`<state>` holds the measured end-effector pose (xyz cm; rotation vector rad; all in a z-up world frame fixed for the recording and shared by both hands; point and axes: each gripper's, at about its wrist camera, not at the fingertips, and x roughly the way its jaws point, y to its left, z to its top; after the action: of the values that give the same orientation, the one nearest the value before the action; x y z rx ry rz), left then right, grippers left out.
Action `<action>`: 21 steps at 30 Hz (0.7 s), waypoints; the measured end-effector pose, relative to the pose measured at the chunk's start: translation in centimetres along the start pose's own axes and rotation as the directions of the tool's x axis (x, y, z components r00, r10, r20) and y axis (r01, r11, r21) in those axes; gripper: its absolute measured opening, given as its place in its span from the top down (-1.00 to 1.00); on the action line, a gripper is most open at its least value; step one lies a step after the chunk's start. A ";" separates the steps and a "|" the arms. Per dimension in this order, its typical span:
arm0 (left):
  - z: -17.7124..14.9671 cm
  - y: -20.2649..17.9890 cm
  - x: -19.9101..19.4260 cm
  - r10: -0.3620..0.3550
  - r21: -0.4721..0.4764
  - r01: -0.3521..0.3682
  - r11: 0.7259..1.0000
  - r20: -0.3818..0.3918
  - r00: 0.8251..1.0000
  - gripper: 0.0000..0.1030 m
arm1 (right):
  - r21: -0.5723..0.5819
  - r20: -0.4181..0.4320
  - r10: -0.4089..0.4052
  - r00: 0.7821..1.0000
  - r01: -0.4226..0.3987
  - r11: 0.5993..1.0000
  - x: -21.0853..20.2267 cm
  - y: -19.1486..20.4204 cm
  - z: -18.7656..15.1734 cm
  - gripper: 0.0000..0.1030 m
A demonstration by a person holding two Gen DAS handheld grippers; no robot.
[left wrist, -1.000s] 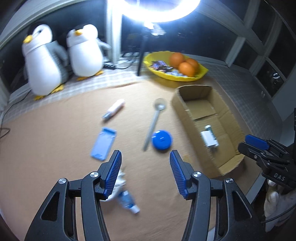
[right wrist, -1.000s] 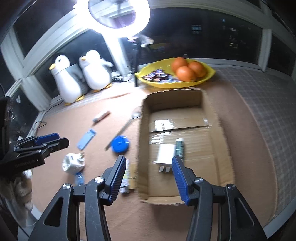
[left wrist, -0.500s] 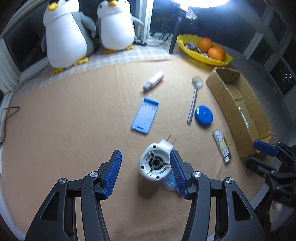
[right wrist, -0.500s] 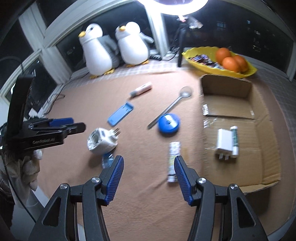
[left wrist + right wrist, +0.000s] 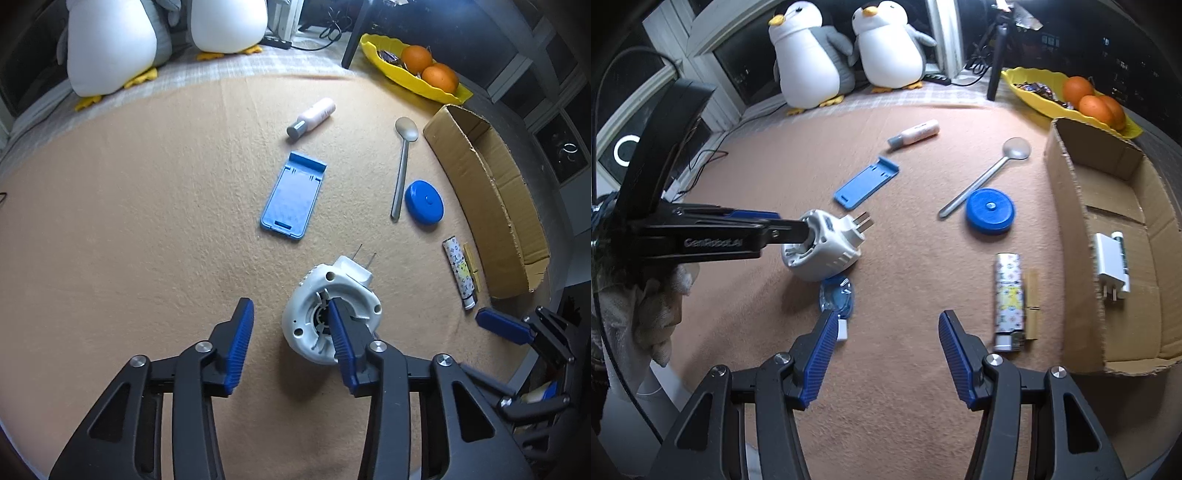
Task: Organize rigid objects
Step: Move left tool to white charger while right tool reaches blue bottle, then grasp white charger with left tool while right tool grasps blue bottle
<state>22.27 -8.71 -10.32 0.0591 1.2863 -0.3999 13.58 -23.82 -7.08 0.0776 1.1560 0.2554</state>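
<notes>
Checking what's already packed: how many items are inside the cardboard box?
2. A white plug adapter lies on the floor of the cardboard box, and a slim green-and-white battery lies touching its right side. The near wall may hide more.

Bright overhead light, fisheye-warped dark edges

The only lettering that can be read is "GenRobot.AI", in pale letters along the black side of the left tongs (image 5: 786, 230), seen from the right wrist view. The patterned tube (image 5: 1007, 295) lying on the worktop (image 5: 905, 362) carries small printed marks and a yellow panel, but they are too small to make out. The white charger (image 5: 1110, 264) in the cardboard box (image 5: 1075, 229) has a dark strip of print along its edge, likewise unreadable.
</notes>
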 end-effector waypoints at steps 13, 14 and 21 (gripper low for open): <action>0.0 0.3 0.9 -0.029 -0.017 0.030 0.999 0.010 1.000 0.65 | -0.081 -0.074 0.001 0.997 -0.007 0.997 4.6 3.0 0.3 -0.02; 0.0 0.4 0.9 -0.031 -0.022 0.031 0.999 0.011 0.999 0.65 | -0.083 -0.084 0.000 0.996 -0.007 0.996 5.1 3.1 0.3 -0.02; -0.2 0.8 0.8 -0.045 -0.055 0.046 0.997 0.018 0.999 0.65 | -0.111 -0.101 -0.020 0.995 0.008 0.994 6.9 4.1 0.6 0.15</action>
<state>22.52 -8.10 -11.29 -0.0203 1.2830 -0.4032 16.07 -18.17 -12.25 -0.0417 1.2415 0.3133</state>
